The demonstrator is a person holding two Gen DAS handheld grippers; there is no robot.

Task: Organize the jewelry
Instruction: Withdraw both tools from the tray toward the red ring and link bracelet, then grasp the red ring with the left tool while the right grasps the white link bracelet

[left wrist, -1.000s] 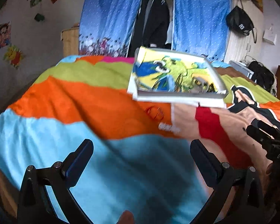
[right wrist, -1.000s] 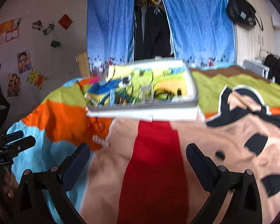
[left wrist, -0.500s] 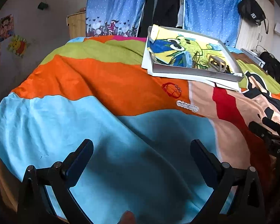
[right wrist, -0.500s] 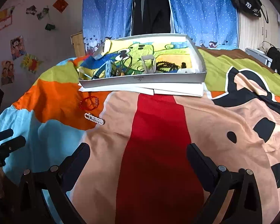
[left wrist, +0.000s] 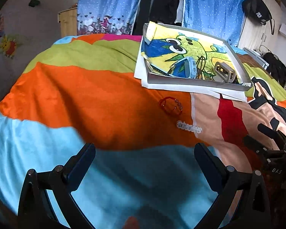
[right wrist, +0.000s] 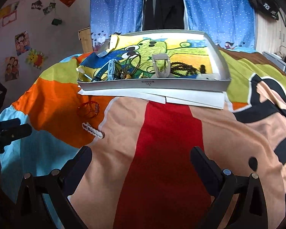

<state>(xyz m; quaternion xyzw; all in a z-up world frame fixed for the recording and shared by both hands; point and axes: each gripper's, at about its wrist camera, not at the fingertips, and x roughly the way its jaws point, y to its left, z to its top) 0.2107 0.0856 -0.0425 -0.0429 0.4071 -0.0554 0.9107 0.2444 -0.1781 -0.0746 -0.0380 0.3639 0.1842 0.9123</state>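
Note:
A red bead bracelet (left wrist: pixel 170 105) lies on the orange part of the bedspread; it also shows in the right wrist view (right wrist: pixel 88 109). A white bead bracelet (left wrist: pixel 189 127) lies just in front of it, also in the right wrist view (right wrist: pixel 93 130). Behind them a grey tray (left wrist: pixel 196 80) with a cartoon drawing holds several jewelry pieces; it shows in the right wrist view (right wrist: pixel 152 86) too. My left gripper (left wrist: pixel 144 162) is open and empty above the blue cloth. My right gripper (right wrist: pixel 141 163) is open and empty above the red stripe.
White paper sheets (right wrist: pixel 190 97) lie under the tray. The bed has a colourful spread (left wrist: pixel 85 99). Blue curtains (right wrist: pixel 219 9) and hanging dark clothes (right wrist: pixel 163 3) stand behind. A wooden cabinet (left wrist: pixel 67 22) is at the back left. A black bag (left wrist: pixel 261 15) hangs on the right wall.
Both grippers have tilted down and moved nearer the bed, so the tray and the two bracelets sit lower and larger in view. Both stay open and empty.

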